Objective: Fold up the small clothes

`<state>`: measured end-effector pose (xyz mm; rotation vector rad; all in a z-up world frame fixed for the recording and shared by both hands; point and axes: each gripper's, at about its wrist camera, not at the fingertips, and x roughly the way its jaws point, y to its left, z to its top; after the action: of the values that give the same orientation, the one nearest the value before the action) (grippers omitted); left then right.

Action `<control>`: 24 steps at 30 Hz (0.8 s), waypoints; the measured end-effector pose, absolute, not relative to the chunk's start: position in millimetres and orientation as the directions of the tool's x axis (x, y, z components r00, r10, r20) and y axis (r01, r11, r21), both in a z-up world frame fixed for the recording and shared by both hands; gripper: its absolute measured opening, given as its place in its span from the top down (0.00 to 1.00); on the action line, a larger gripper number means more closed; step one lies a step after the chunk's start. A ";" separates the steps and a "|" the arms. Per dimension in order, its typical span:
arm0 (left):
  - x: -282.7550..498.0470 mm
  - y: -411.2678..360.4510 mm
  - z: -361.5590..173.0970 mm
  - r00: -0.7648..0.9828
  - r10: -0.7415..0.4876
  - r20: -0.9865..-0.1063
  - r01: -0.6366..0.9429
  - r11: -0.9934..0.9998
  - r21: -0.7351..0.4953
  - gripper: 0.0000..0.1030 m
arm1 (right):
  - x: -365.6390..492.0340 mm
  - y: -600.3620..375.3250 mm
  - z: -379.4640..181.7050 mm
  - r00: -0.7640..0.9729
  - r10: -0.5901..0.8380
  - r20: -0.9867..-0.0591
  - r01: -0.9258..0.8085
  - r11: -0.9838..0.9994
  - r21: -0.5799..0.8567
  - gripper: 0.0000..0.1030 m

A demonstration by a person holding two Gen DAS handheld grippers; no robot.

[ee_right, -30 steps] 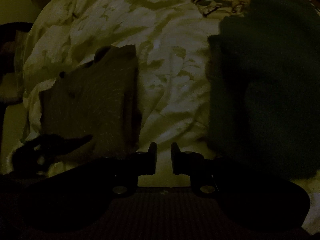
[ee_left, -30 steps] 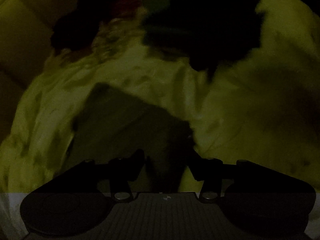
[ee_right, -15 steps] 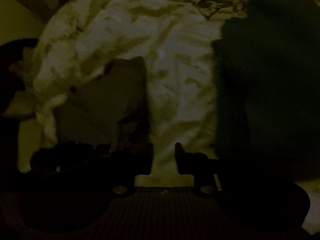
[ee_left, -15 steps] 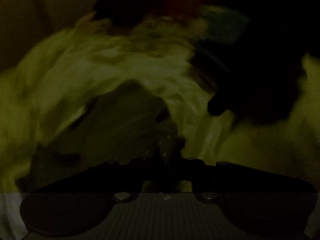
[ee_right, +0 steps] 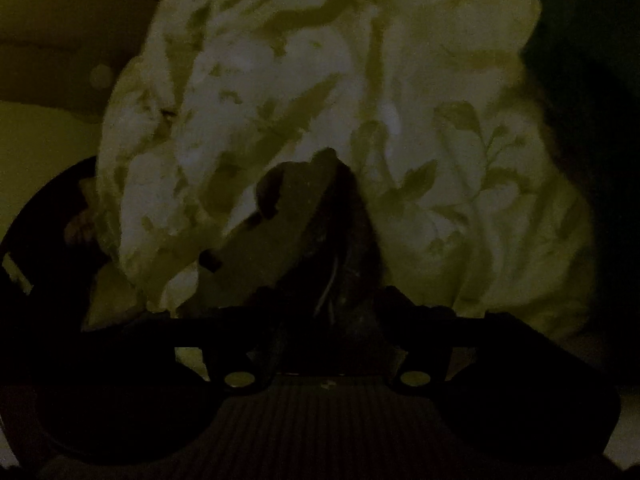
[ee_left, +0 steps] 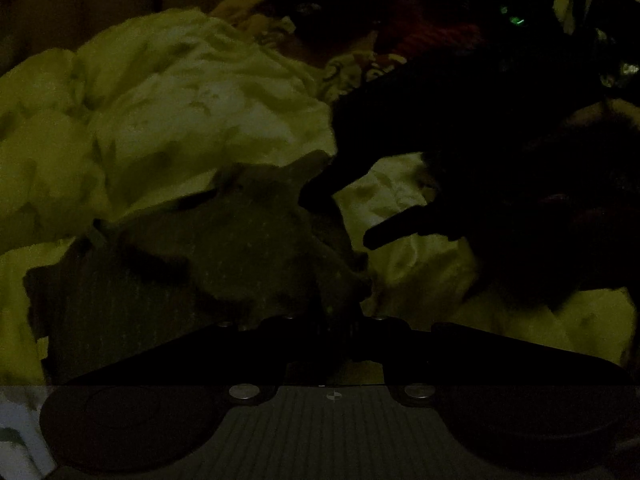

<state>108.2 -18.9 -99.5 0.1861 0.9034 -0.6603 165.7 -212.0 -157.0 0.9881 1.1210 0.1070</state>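
Note:
The scene is very dark. A small grey garment (ee_left: 224, 264) lies on a pale leaf-print bedsheet (ee_left: 192, 120). My left gripper (ee_left: 332, 328) is shut on the garment's near edge. In the right wrist view the same garment (ee_right: 296, 232) rises as a peak from between the fingers of my right gripper (ee_right: 332, 312), which is shut on it. In the left wrist view the right gripper (ee_left: 400, 216) shows as a dark shape to the right, beside the garment's far corner.
A large dark garment (ee_right: 592, 128) lies to the right of the sheet. More dark and patterned clothes (ee_left: 400, 32) are heaped at the back. A small green light (ee_left: 516, 21) glows at the far right.
My left gripper closed on the grey garment's edge. My right gripper moved left onto the garment and closed on it; the cloth now stands up in a peak.

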 end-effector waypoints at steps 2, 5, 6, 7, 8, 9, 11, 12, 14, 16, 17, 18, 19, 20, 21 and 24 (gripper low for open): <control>107.4 -17.0 -100.4 0.432 -0.456 -0.778 0.603 0.788 -0.126 0.24 | 169.9 -209.0 -161.2 0.478 0.518 -0.709 0.403 0.588 0.701 0.34; 107.2 -13.1 -100.7 0.430 -0.462 -0.776 0.596 0.791 -0.140 0.24 | 173.6 -206.7 -163.0 0.507 0.520 -0.687 0.403 0.562 0.723 0.34; 107.9 -11.1 -100.7 0.430 -0.463 -0.775 0.588 0.795 -0.148 0.24 | 175.3 -206.9 -164.6 0.510 0.517 -0.688 0.416 0.551 0.723 0.34; 108.9 -8.6 -100.9 0.429 -0.464 -0.775 0.578 0.801 -0.159 0.24 | 177.0 -207.5 -166.6 0.509 0.511 -0.693 0.428 0.548 0.719 0.34; 110.0 -5.1 -100.7 0.434 -0.462 -0.774 0.564 0.809 -0.167 0.24 | 179.2 -207.5 -168.6 0.503 0.506 -0.701 0.436 0.551 0.711 0.34; 110.7 -2.6 -100.3 0.437 -0.462 -0.772 0.554 0.814 -0.174 0.24 | 182.1 -206.5 -171.1 0.490 0.507 -0.709 0.439 0.559 0.703 0.34; 112.8 4.8 -98.8 0.447 -0.464 -0.765 0.536 0.824 -0.187 0.24 | 187.0 -203.2 -173.3 0.483 0.510 -0.711 0.436 0.564 0.701 0.35; 113.7 8.1 -98.3 0.452 -0.459 -0.765 0.527 0.829 -0.186 0.24 | 189.9 -200.4 -173.3 0.485 0.513 -0.708 0.431 0.564 0.704 0.35; 114.5 12.5 -97.7 0.453 -0.454 -0.767 0.511 0.837 -0.194 0.24 | 192.2 -197.6 -173.5 0.485 0.514 -0.708 0.422 0.572 0.704 0.40; 115.2 15.5 -97.8 0.447 -0.454 -0.770 0.500 0.841 -0.206 0.24 | 195.8 -193.5 -172.7 0.482 0.508 -0.714 0.409 0.590 0.696 0.45; 114.5 15.5 -97.4 0.447 -0.455 -0.770 0.502 0.840 -0.205 0.24 | 196.6 -191.8 -171.1 0.484 0.501 -0.717 0.401 0.602 0.691 0.49; 113.7 14.6 -96.5 0.448 -0.455 -0.770 0.506 0.839 -0.201 0.24 | 197.3 -189.7 -168.5 0.487 0.489 -0.723 0.392 0.618 0.682 0.53; 112.9 14.0 -95.9 0.449 -0.455 -0.769 0.510 0.837 -0.198 0.24 | 197.0 -188.0 -165.7 0.486 0.476 -0.733 0.384 0.637 0.669 0.66; 112.5 13.7 -95.3 0.447 -0.458 -0.769 0.512 0.835 -0.201 0.24 | 196.1 -187.1 -162.8 0.484 0.462 -0.743 0.374 0.659 0.653 0.81; 111.6 13.9 -94.7 0.449 -0.460 -0.766 0.509 0.836 -0.204 0.24 | 195.4 -184.8 -157.8 0.486 0.444 -0.753 0.355 0.686 0.634 0.81; 107.5 19.5 -89.8 0.462 -0.466 -0.755 0.494 0.842 -0.217 0.24 | 190.5 -177.1 -143.7 0.508 0.418 -0.753 0.316 0.723 0.615 0.84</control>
<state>107.5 19.5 -89.8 0.0342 0.9172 -0.5907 190.5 -177.1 -143.7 0.8000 1.0671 0.0704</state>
